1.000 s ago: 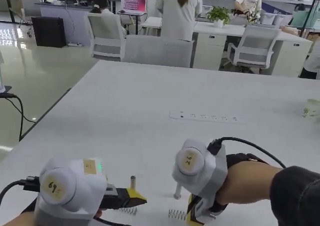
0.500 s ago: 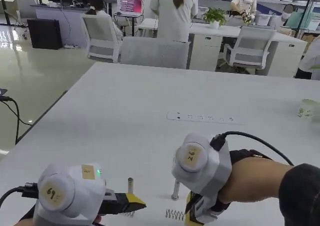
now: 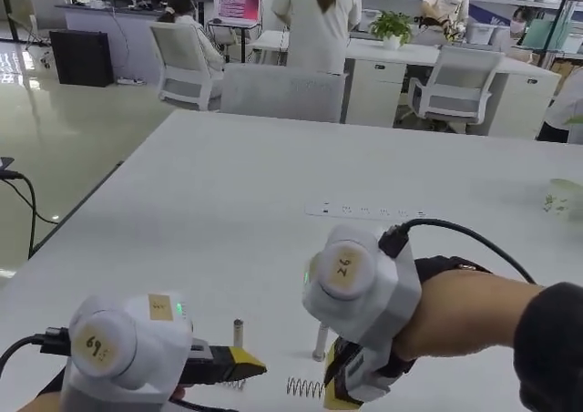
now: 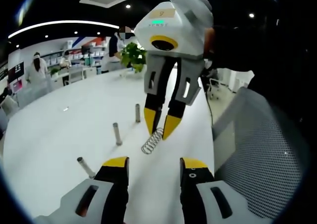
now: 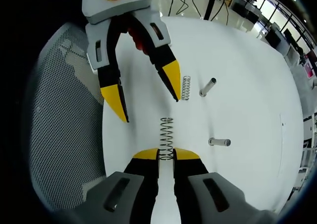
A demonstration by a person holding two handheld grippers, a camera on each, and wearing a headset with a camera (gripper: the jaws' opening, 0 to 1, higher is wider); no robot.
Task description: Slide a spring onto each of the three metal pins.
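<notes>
So far we find all three pins (image 4: 117, 133) bare; our right gripper (image 5: 166, 154) pinches one spring (image 5: 167, 135), while the left gripper (image 4: 153, 162) gapes wide at its nine o'clock.

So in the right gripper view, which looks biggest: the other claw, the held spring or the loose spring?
1. left claw, open, by far
2. held spring, but it is nearest the camera
3. loose spring, farther off, so the two springs may really match
</notes>
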